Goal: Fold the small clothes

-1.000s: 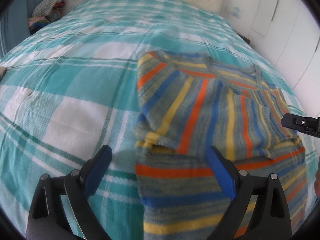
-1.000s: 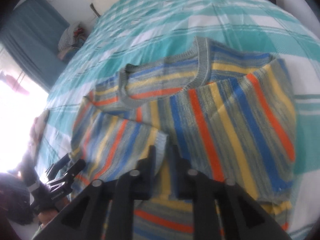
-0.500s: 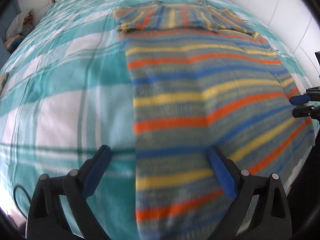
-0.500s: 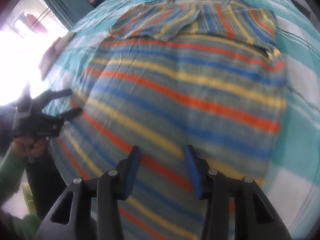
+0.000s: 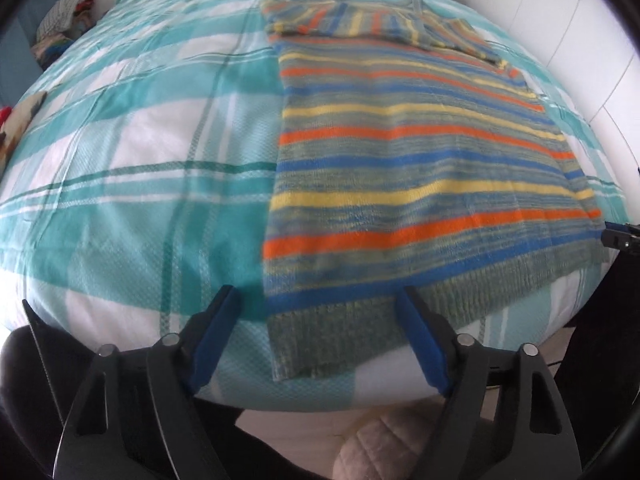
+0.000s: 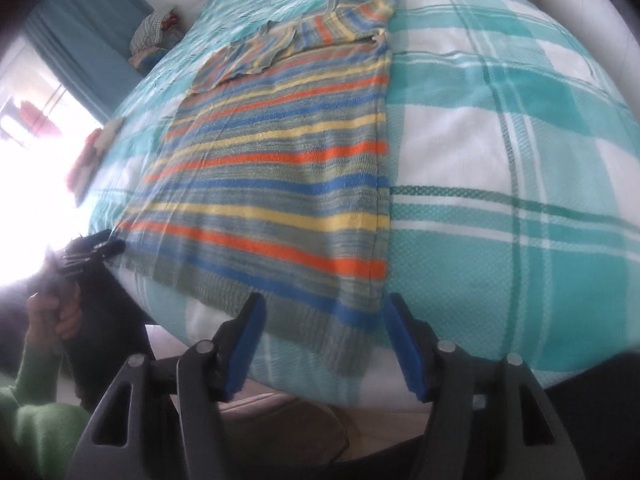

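A striped knit sweater [image 5: 400, 152] in orange, blue, yellow and grey lies flat on the bed, sleeves folded in across the far chest. Its ribbed hem hangs at the near bed edge. My left gripper [image 5: 320, 300] is open, empty, just before the hem's left corner. My right gripper [image 6: 324, 308] is open, empty, just before the hem's right corner; the sweater [image 6: 288, 168] fills that view. The right gripper's tip [image 5: 620, 236] shows at the left view's right edge. The left gripper [image 6: 92, 248] shows at the right view's left edge.
The bed carries a teal and white checked cover [image 5: 140, 140]. A pile of clothes [image 5: 60, 20] sits at the far left by a blue curtain [image 6: 80, 40]. White wardrobe doors [image 5: 580, 40] stand to the right. A bright window [image 6: 24, 120] is at left.
Both grippers have pulled back from the folded sleeves to the hem at the near bed edge. The right gripper has opened from nearly shut.
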